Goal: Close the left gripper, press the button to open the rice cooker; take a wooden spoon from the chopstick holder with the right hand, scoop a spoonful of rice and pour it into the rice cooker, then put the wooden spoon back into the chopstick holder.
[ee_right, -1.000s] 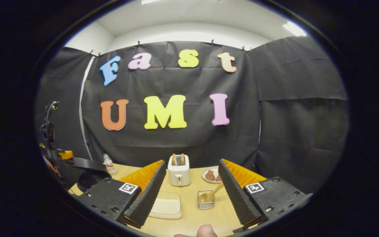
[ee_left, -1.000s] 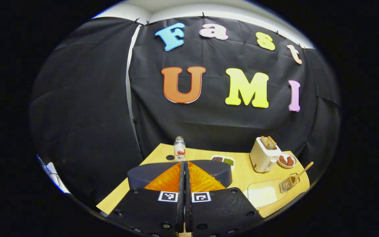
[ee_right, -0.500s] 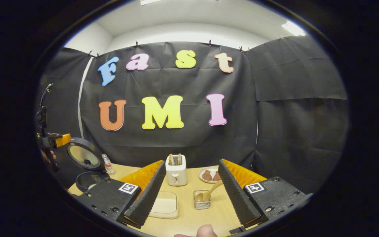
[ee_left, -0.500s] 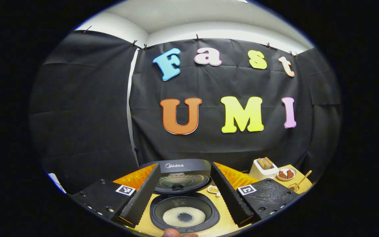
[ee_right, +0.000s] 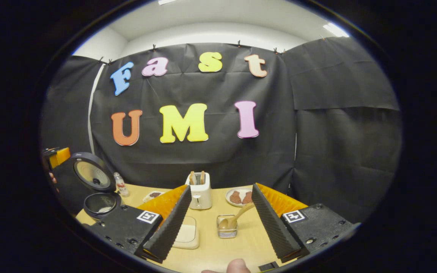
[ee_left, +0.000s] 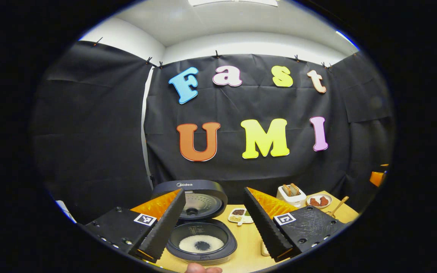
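Jaws on both the left gripper point(ee_left: 214, 223) and right gripper point(ee_right: 218, 222) gape empty, the cooker point(ee_left: 201, 242) standing open just beyond one, the spoon point(ee_right: 233, 220) leaning in its holder point(ee_right: 226, 227) beyond the other.

The black rice cooker point(ee_left: 201, 237) stood near the table's point(ee_right: 237, 248) left edge, its lid point(ee_left: 199, 197) raised upright, white rice ringing the pot's floor. The wooden spoon point(ee_right: 235, 217) leaned, bowl down, in the wire chopstick holder point(ee_right: 226, 226) mid-table.
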Demonstrator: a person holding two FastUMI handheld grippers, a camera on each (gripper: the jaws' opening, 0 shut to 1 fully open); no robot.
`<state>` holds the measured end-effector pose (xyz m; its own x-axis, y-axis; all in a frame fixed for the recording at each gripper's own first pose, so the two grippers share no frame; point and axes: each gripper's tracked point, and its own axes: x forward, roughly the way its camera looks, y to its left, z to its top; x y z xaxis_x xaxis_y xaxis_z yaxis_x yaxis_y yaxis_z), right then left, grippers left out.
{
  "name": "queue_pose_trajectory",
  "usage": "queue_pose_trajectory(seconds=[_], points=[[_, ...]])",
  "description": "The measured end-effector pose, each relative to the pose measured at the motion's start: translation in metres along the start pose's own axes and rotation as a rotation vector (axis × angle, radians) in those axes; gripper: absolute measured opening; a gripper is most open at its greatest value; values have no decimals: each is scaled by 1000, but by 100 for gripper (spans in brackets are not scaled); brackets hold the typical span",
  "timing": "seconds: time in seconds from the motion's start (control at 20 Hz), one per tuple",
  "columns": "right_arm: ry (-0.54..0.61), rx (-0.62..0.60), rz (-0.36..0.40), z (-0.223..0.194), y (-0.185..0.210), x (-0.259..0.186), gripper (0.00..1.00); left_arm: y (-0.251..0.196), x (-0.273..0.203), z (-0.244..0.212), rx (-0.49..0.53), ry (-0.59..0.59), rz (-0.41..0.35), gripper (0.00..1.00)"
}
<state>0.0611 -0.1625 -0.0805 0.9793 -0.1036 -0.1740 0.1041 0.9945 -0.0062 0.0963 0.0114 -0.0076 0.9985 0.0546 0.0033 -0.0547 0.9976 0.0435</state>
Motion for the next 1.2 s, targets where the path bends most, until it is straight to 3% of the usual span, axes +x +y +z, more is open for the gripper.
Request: queue_pose_trajectory(seconds=[0.15, 0.45, 0.55, 0.6, 0.65, 0.95, 1.15, 1.2], points=[[7, 25, 24, -18, -15, 24, 100, -17, -11, 4, 1, -27, -13, 97], [124, 68, 95, -90, -33, 84, 100, -46, -11, -7, 11, 30, -21, 97], [174, 85, 96, -123, -40, 108, 100, -60, -8, -4, 7, 20, -39, 97], [206, 96, 87, -139, -46, 119, 95, -64, -4, -4, 11, 21, -40, 97], [234, 106, 77, -154, -52, 130, 100, -67, -2, -5, 14, 24, -37, 96], [340, 143, 63, -220, -64, 197, 100, -55, 17, -27, 25, 134, 58, 96], [377, 141, 86, -243, -59, 227, 99, -49, 23, -32, 32, 158, 96, 96], [385, 145, 102, -245, -55, 229, 91, -47, 24, -35, 38, 167, 105, 96]])
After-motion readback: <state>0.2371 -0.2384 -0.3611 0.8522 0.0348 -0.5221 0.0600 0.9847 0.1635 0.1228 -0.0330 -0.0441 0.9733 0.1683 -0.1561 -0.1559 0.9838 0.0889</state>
